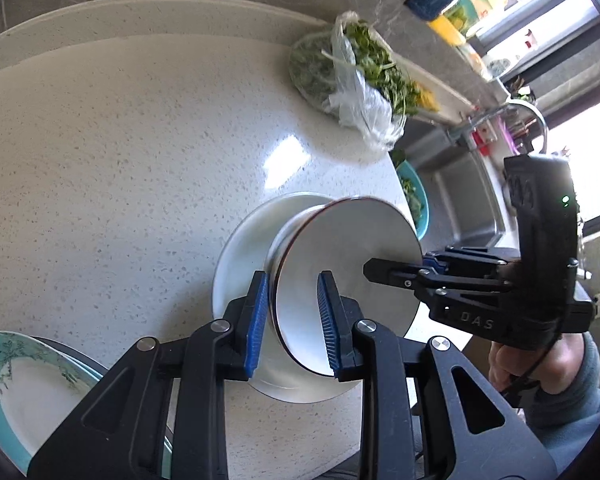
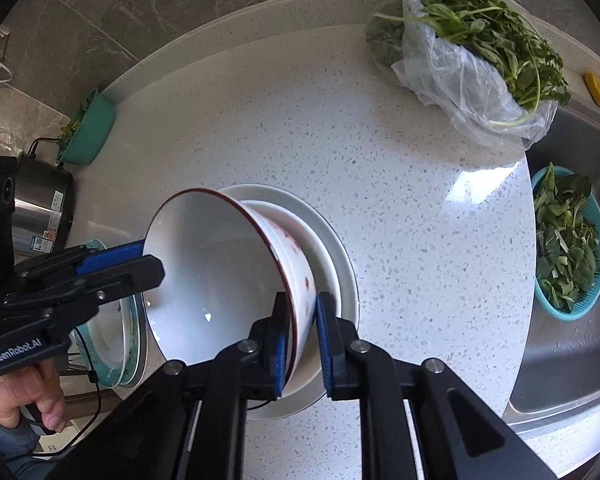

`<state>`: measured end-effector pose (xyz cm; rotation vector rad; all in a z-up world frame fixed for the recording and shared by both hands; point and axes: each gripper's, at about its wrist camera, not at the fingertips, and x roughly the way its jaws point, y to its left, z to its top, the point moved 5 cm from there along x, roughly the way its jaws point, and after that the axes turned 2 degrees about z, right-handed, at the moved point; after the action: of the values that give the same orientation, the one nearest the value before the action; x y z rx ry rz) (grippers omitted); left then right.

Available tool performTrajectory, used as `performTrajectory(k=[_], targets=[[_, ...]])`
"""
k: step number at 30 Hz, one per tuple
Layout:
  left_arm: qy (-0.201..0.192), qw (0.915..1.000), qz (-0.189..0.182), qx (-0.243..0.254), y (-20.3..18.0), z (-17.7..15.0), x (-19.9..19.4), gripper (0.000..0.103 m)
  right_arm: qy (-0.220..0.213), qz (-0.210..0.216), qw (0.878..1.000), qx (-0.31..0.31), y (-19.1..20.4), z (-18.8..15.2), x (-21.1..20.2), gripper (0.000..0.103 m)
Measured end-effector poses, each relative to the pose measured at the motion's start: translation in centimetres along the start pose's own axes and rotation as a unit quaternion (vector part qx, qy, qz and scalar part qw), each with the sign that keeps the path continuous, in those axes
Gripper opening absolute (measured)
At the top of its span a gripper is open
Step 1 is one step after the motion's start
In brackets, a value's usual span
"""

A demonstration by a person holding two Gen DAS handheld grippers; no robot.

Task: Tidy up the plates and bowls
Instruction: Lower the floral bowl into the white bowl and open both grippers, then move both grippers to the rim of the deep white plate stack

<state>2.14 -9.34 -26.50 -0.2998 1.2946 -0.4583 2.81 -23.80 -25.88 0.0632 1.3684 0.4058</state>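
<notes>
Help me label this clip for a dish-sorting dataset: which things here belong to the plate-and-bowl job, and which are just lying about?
Belongs to the job:
red-rimmed bowl, gripped by both tongs
white plates beneath it
teal-patterned plates
left tongs
right tongs

Just lying about:
bag of greens
teal basket of leaves
green bowl
steel cooker
sink

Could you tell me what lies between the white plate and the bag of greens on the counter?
Only bare speckled countertop separates the white plate from the bag of greens; the right wrist view shows it best.
</notes>
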Motion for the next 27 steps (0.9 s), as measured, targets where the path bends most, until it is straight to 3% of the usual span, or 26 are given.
performTrajectory(k=[2, 4, 6, 11, 18, 27], targets=[[-0.008, 1.0000, -0.005, -0.003, 0.0, 0.2, -0.5, 0.023, 0.001, -0.007, 1.000, -0.002, 0.1, 0.1, -0.1, 0.017], [-0.018, 0.9998, -0.008, -0.005, 0.0, 0.3, -1.0, 0.023, 0.005, -0.010, 1.000, -0.009, 0.6, 0.1, 0.0, 0.025], [-0.019, 0.9998, -0.010, -0.005, 0.0, 0.4, -1.3, 0.023, 0.003, -0.008, 1.000, -0.015, 1.1, 0.2, -0.1, 0.039], [-0.021, 0.9997, -0.010, -0.009, 0.2, 0.0, -1.8, 0.023, 0.001, -0.034, 0.999, -0.037, 2.3, 0.2, -0.3, 0.053], [-0.034, 0.9990, -0.016, -0.025, 1.2, -0.2, -2.5, 0.024, 0.012, -0.092, 0.990, -0.102, 4.2, -0.1, 0.6, 0.067], [-0.047, 0.9977, -0.013, -0.046, 2.4, -0.5, -3.5, 0.024, 0.026, -0.158, 0.972, -0.174, 6.4, -0.4, 1.9, 0.076]])
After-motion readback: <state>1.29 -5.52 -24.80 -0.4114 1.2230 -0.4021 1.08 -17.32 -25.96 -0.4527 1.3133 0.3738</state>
